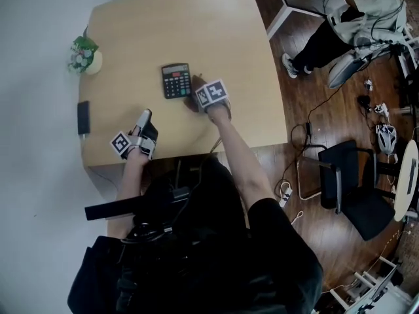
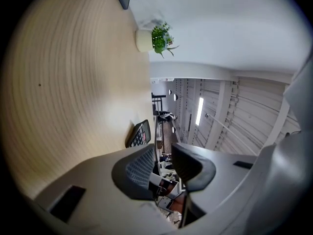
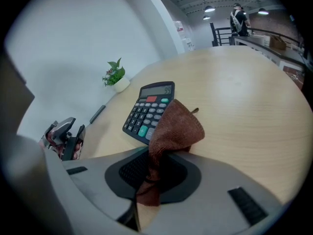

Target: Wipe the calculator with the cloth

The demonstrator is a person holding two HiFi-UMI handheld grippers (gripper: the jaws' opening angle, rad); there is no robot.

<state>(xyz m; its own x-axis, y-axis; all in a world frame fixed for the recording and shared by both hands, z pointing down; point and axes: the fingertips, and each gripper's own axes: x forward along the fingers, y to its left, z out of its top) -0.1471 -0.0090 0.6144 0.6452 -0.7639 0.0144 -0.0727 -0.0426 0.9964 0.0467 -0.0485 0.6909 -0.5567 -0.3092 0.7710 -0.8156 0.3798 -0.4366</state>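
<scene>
brown cloth [image 3: 172, 127] pinched between right fingers [image 3: 128, 172], beside calculator [image 3: 146, 110].

Cloth [image 1: 194, 91] mostly hidden beneath right tongs [image 3: 157, 173], calculator [image 1: 176, 80] keys unreadable

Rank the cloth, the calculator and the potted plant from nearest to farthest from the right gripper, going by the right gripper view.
1. Cloth: pinched in the jaws of the right gripper, sticking out forward.
2. Calculator: on the table just ahead, slightly left.
3. Potted plant: far left, at the table's edge by the wall.
</scene>
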